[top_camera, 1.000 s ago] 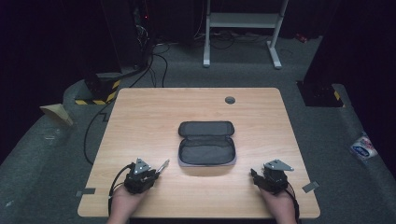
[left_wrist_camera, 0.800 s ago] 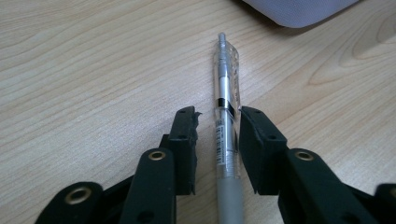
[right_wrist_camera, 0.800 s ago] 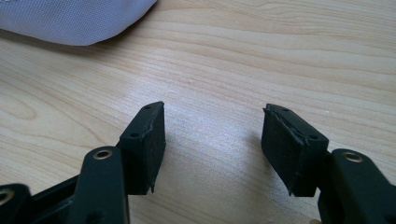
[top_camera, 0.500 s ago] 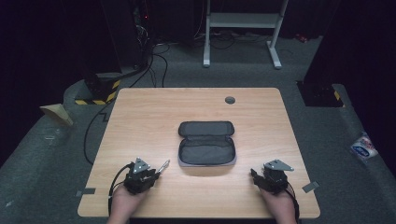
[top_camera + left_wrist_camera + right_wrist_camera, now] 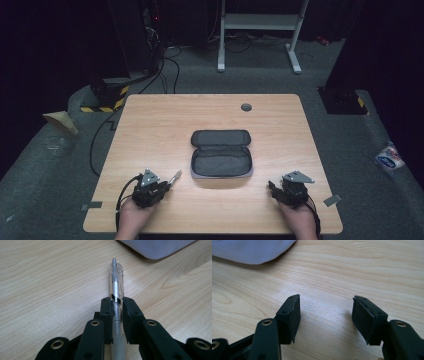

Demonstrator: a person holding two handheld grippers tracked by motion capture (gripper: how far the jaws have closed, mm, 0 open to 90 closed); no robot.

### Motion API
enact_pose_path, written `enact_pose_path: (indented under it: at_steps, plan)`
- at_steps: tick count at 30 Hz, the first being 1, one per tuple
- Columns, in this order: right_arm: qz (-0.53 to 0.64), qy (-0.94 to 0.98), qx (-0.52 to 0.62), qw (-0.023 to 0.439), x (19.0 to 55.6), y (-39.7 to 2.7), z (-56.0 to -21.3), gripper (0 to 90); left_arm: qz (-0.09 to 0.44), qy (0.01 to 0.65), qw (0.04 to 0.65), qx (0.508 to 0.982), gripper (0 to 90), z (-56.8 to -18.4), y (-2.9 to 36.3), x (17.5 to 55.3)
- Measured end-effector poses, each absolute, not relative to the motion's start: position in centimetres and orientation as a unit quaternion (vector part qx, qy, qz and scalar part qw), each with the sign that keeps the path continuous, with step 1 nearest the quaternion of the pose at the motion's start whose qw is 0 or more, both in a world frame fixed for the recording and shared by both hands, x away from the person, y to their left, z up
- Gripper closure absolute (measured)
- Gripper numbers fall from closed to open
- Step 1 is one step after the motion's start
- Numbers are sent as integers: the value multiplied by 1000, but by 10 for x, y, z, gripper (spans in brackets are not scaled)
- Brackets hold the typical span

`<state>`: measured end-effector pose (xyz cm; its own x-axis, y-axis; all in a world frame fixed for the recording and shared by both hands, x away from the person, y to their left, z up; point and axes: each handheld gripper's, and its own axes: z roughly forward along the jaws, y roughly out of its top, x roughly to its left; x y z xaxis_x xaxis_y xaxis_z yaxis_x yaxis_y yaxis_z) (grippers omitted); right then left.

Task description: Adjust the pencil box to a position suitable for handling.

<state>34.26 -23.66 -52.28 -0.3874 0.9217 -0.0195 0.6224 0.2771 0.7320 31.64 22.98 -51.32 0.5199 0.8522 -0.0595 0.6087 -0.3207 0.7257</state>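
Observation:
A clear pen with a grey barrel point(image 5: 116, 277) lies along the wooden table point(image 5: 150, 125), its tip end pointing toward the open grey zip case point(image 5: 221, 160). My left gripper point(image 5: 117, 305) is shut on the pen's middle, and its jaws have just closed a little tighter on it. In the high view that gripper point(image 5: 167, 184) sits at the table's front left, the pen point(image 5: 174, 176) sticking out toward the case. My right gripper point(image 5: 325, 315) stands open over bare wood with nothing between its pads; it rests at the front right point(image 5: 272, 186). A case corner point(image 5: 249, 250) shows beyond it.
A round dark grommet point(image 5: 246, 107) sits near the table's far edge. Beyond the table stand a white metal frame point(image 5: 260, 22), cables and a yellow-black striped block point(image 5: 107, 102). A white packet point(image 5: 389, 157) lies on the floor at the right.

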Motion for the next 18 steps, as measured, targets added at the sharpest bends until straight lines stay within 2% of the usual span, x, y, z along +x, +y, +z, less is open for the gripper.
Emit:
enact_pose_path:
  at_steps: [18]
  plan:
    - [328,766,504,228,343,-237,-523,395,217,425,409,778,788,-498,229,307]
